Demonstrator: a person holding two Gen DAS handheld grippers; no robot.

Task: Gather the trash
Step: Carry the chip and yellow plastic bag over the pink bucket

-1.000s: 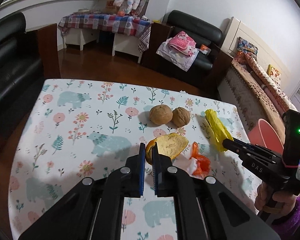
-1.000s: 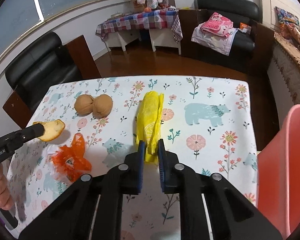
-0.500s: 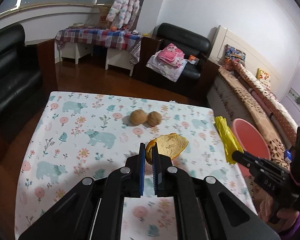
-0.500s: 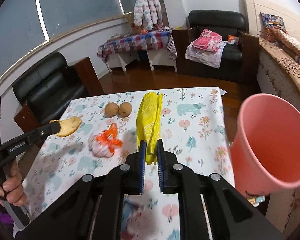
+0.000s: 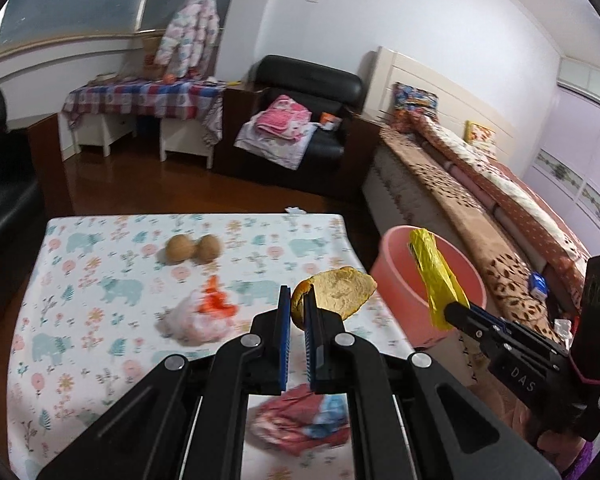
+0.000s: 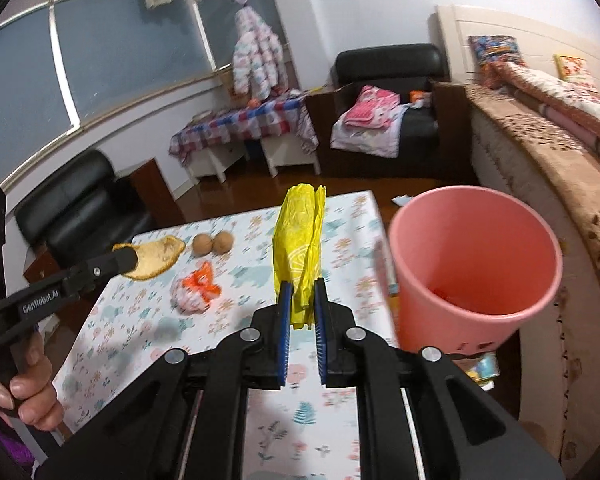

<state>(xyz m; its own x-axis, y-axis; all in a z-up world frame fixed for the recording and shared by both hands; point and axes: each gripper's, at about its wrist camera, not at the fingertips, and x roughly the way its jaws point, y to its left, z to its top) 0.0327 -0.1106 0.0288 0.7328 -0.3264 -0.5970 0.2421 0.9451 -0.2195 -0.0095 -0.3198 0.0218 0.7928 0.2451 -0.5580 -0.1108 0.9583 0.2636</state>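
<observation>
Right now the yellow wrapper (image 6: 300,240) is soft, thin and very light, so it bends and flops. I think a pinch at its bottom end is enough, and that is where the right gripper (image 6: 300,300) is clamped on it. Its long side stands up from the jaws, top end pointing up and away, toward the far side of the table (image 6: 348,208). In the left view it hangs over the near rim of the pink bin (image 5: 384,276).

The peel (image 5: 340,292) looks dry, stiff and light, and might crack. The left gripper (image 5: 296,308) is clamped on its left edge, and it sticks out flat to the right, up off the table and left of the bin.

Farther out on the table lie an orange and white bag (image 5: 204,316) and two walnuts (image 5: 192,249).
</observation>
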